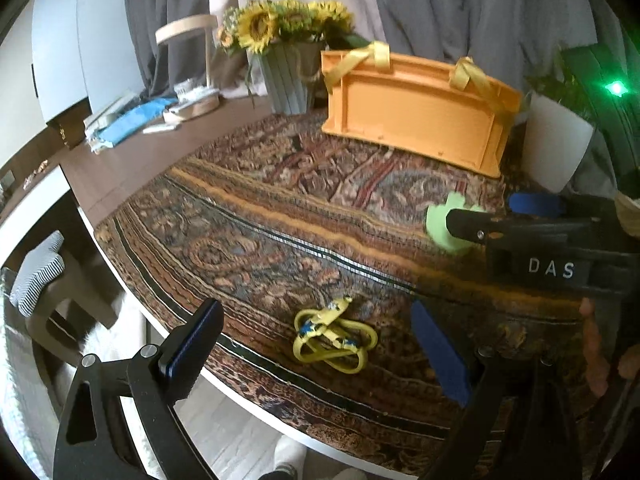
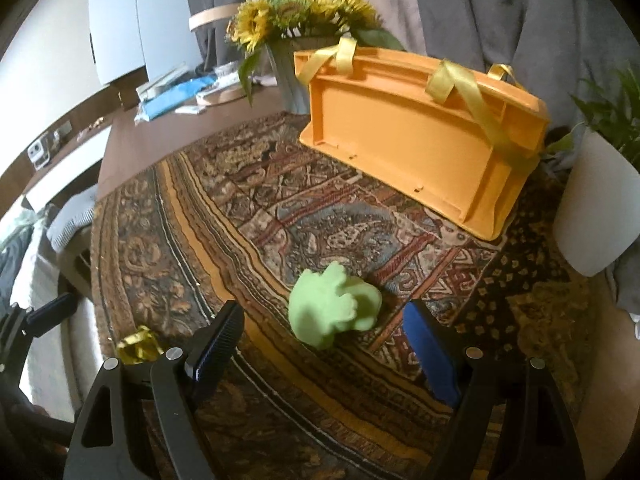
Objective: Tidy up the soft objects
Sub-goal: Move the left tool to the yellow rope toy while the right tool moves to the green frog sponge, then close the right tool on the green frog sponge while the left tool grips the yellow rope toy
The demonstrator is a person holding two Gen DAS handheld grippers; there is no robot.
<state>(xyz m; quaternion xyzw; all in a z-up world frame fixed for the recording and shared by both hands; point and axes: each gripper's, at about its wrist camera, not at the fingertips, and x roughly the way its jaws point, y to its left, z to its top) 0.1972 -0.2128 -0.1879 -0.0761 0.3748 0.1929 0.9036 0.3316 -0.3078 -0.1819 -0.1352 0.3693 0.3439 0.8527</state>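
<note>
A patterned cloth covers the tabletop [image 1: 256,216]. Toward its near left edge lies a yellow looped strap toy [image 1: 334,336], framed by the left hand-held gripper [image 1: 316,344], whose jaws stand wide apart and hold nothing. Further right, a soft green toy [image 2: 332,308] rests on the cloth just ahead of the right hand-held gripper [image 2: 324,352], also spread wide and empty. Behind, an orange crate [image 2: 416,132] with yellow ribbon handles lies tipped on its side.
</note>
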